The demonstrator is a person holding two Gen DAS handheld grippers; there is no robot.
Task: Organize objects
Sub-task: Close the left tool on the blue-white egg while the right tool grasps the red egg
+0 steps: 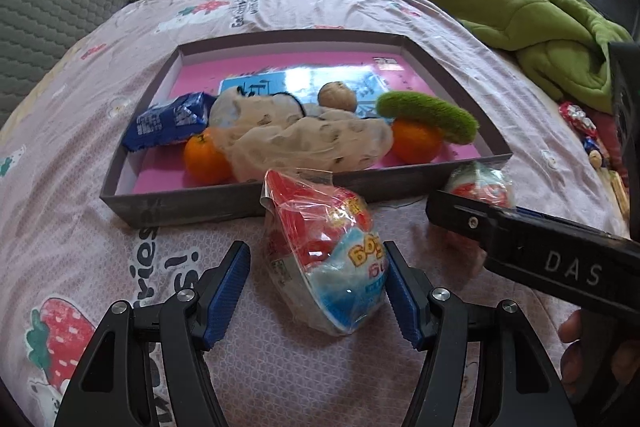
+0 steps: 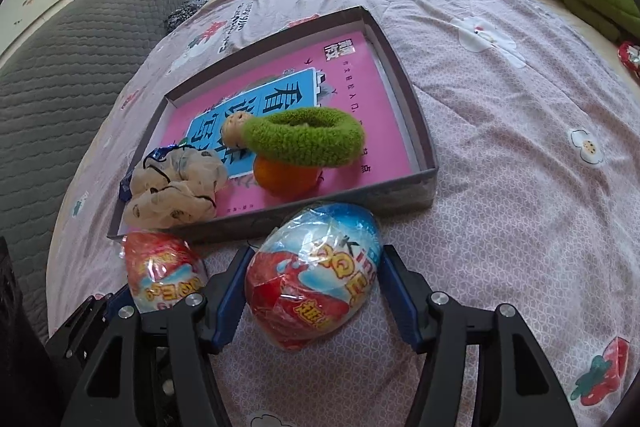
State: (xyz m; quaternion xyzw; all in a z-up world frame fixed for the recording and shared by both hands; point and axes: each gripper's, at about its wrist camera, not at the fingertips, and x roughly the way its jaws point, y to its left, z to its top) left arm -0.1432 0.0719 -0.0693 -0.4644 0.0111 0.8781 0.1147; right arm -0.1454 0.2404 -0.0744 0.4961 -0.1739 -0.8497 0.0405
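Straddling two wrapped eggs on the bedspread before the tray (image 1: 176,211): left gripper (image 1: 316,287) around left egg (image 1: 320,251), right gripper (image 2: 312,291) around right egg (image 2: 316,287), jaws apart. Next, probably: close, lift into tray.

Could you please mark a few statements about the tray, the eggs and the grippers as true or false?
1. Both eggs lie in the tray. False: the left egg and right egg lie on the bedsheet in front of the tray.
2. The green ring rests on an orange. True.
3. The left gripper is shut on nothing. False: its jaws stand open around the left egg.
4. The right gripper has an egg between its open jaws. True.
5. A pink book lines the tray. True.
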